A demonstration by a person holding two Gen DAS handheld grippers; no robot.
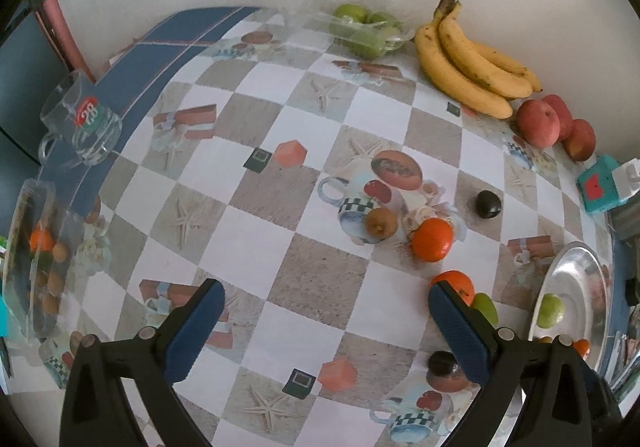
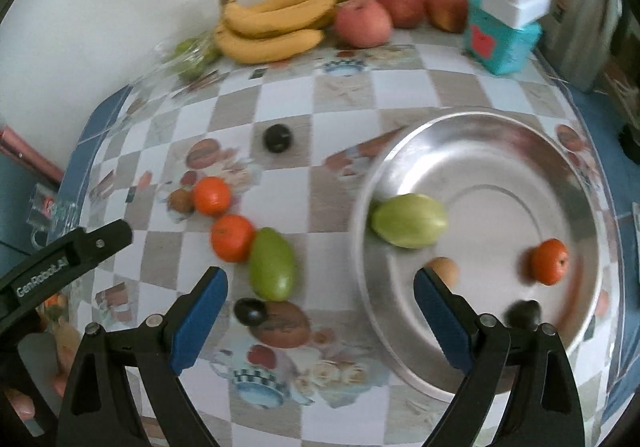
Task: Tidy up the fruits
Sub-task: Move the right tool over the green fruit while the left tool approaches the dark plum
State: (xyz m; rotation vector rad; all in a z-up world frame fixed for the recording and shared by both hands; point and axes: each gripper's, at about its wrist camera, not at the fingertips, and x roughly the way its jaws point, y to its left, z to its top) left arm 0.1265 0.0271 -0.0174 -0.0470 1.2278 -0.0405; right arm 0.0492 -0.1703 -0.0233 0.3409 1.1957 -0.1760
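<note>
Both grippers, left (image 1: 326, 331) and right (image 2: 320, 317), gape empty; beyond right fingertips, steel plate (image 2: 500, 127) holds four fruits.

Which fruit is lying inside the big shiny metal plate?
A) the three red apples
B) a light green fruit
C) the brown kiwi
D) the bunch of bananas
B: in the right wrist view a light green fruit lies inside the metal plate, while the bananas lie on the table by the wall.
</note>
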